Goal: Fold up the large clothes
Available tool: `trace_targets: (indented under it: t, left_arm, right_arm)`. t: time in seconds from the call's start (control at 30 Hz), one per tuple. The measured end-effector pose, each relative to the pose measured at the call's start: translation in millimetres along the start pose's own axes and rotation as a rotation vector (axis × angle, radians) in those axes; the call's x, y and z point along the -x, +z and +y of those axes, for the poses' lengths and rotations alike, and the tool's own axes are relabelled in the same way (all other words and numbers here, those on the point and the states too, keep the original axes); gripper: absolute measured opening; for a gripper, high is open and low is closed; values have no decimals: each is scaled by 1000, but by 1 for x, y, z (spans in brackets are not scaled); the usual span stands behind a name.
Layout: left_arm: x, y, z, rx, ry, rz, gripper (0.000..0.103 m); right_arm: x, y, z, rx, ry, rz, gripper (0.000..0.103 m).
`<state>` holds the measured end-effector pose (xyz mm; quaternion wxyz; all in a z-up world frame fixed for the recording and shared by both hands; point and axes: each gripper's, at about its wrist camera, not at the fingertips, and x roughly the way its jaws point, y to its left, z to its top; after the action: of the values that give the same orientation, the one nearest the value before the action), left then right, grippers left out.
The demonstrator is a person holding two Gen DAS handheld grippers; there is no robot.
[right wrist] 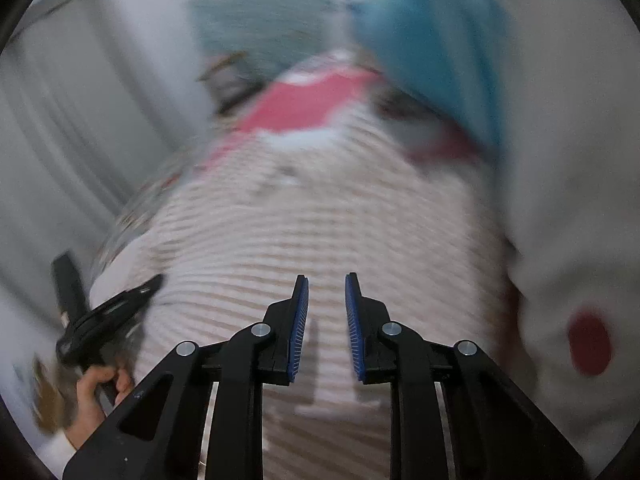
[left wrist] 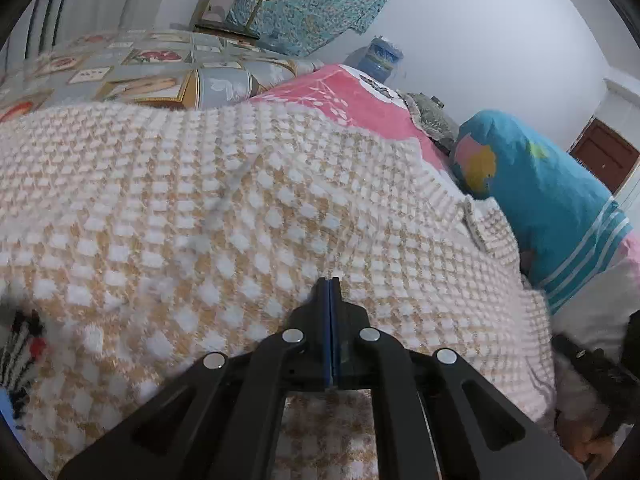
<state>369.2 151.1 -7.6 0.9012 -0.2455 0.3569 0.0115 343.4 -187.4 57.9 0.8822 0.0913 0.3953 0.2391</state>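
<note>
Sweater (left wrist: 248, 216), cream-and-white knit, spread on bed; left gripper (left wrist: 333, 280) fingers pressed together, empty; right gripper (right wrist: 327, 280) fingers apart, empty.

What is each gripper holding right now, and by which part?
Nothing, as far as the frames show. The left gripper is shut with no fabric visible between its pads, above the checked knit sweater. The right gripper stands open above it, empty.

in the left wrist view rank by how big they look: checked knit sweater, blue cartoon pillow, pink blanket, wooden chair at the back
1. Cream-and-white checked knit sweater, though it lies nearest the camera.
2. Blue cartoon-print pillow.
3. Pink patterned blanket, partly covered, so unsure.
4. Small wooden chair, farthest away.
</note>
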Motion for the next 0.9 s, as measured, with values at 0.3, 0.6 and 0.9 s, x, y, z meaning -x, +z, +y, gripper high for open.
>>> trace_targets:
  t: [0.3,0.6,0.9]
  left_arm:
    - [0,1,-1,13,-18,-2,4]
    - [0,3,-1,42,-51,3,4]
    - [16,16,1,28,-66,68,3]
  right_arm:
    - [-43,-18,62,71,229,130,43]
    - [-66,-9,27,-61,166,148,46]
    - [-63,-29,36,14,130,62,46]
